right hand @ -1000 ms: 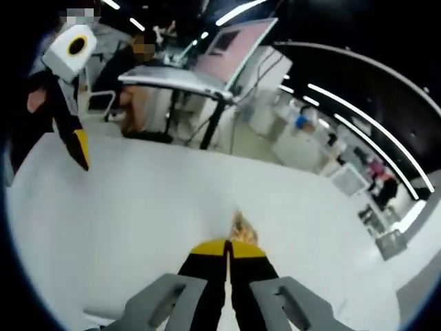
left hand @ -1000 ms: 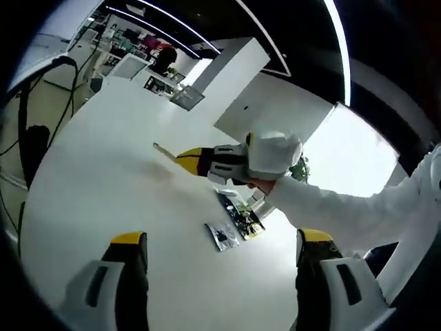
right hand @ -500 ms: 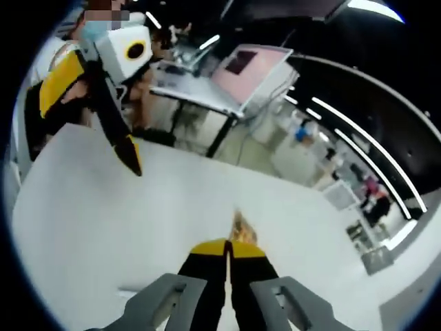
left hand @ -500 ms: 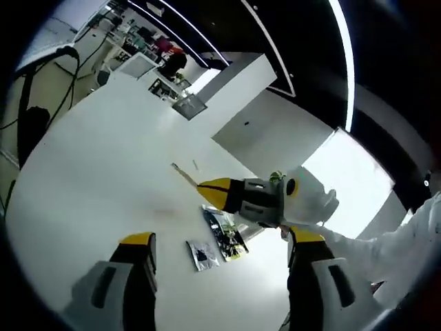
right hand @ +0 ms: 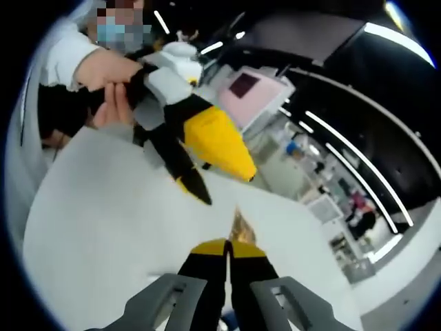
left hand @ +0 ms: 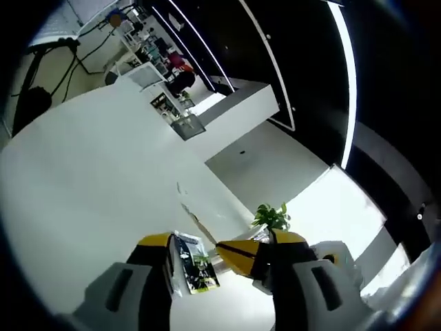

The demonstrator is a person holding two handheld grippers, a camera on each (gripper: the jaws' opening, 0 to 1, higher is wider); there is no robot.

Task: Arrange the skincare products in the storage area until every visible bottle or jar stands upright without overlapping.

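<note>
right tool (right hand: 227, 249) clamps thin sachet (right hand: 240, 227); left tool (left hand: 219, 243) agape.

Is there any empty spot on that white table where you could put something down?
Plenty. In the left gripper view the table is bare from its far edge to the packet. It is crowded just around that packet, where the left gripper and the right gripper meet.

Bare white table (left hand: 89, 179) lies open ahead; flat packets (left hand: 193, 262) and the right hand-held gripper (left hand: 238, 254) crowd the near edge
</note>
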